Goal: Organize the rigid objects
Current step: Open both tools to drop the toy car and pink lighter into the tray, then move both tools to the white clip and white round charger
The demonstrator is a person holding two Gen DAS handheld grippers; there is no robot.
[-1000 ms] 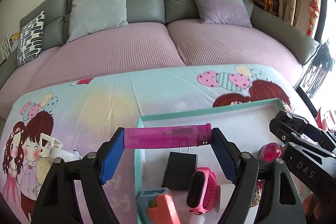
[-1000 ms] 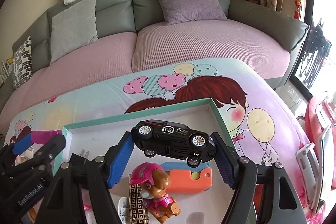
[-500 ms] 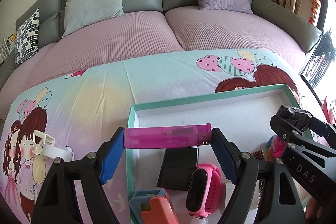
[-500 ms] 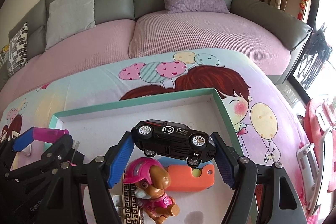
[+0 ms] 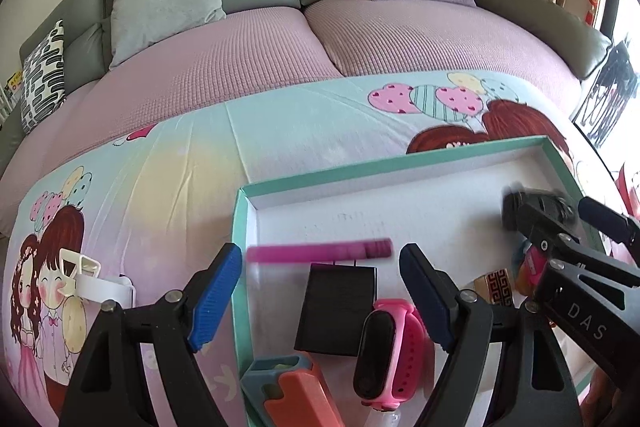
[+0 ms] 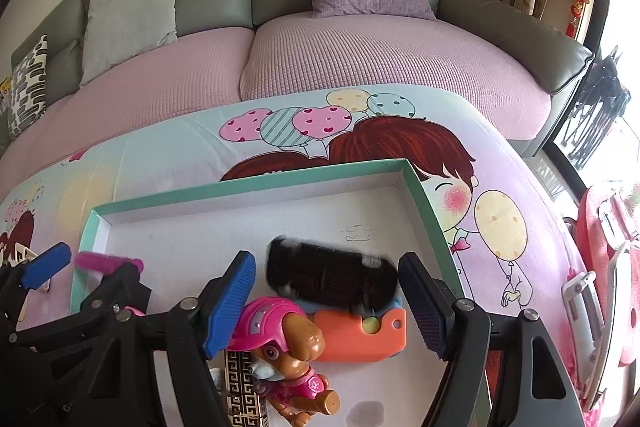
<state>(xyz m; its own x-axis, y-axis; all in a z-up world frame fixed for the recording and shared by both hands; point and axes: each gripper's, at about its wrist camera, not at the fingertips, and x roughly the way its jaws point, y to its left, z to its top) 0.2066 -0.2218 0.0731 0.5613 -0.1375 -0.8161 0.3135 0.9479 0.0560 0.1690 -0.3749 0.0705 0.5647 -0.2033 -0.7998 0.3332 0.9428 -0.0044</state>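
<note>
Left gripper (image 5: 320,293) spread — pink lighter (image 5: 319,251), clamped a second ago, now loose and blurred between the pads, dropping near the left wall of the teal box (image 5: 239,251). Right gripper (image 6: 326,293) jaws opening; black toy car (image 6: 331,278) likewise freed, blurred, falling by the right wall above the orange case (image 6: 360,337). Both releases under way; both items should end boxed.

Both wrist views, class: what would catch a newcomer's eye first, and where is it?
A blurred pink lighter hangs loose between the left hand-held gripper's open blue pads, above the teal-rimmed box. In the right view, a blurred black toy car sits between the right hand-held gripper's opening pads, over a pink-helmeted puppy figure.
</note>
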